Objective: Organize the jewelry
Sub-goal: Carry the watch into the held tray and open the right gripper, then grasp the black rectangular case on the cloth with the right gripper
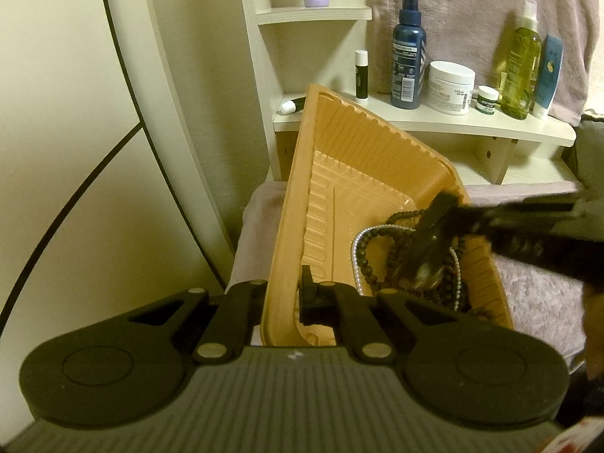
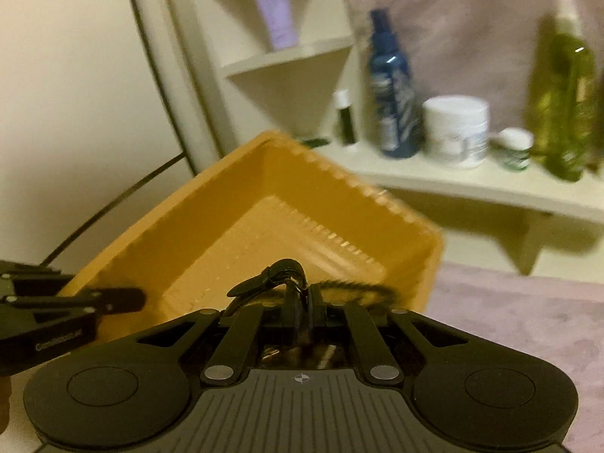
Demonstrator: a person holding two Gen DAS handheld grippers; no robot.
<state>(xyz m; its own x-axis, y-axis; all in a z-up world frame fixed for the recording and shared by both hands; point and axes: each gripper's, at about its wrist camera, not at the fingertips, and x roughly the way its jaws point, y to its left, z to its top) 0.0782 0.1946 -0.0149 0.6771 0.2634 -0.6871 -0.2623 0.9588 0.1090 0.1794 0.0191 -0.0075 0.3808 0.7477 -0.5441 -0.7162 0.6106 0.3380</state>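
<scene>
At six o'clock, my left gripper (image 1: 281,302) pinches the tilted orange tray's (image 1: 339,143) rim. Right gripper (image 2: 302,302) is closed on a dark clip, over the bead necklaces (image 1: 407,260) piled at four o'clock. Risk: tilt spills beads; strands snag. Bottle labels unreadable.

Necklaces (image 1: 407,260) in tray (image 1: 339,143) near corner; shelf (image 1: 434,122) with bottles (image 1: 407,49) behind tray.

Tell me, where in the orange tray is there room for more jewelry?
The far half of the orange tray is bare, up to its ribbed back wall. The near right corner is crowded with bead necklaces, where the right gripper is reaching. The left gripper clamps the near rim.
</scene>
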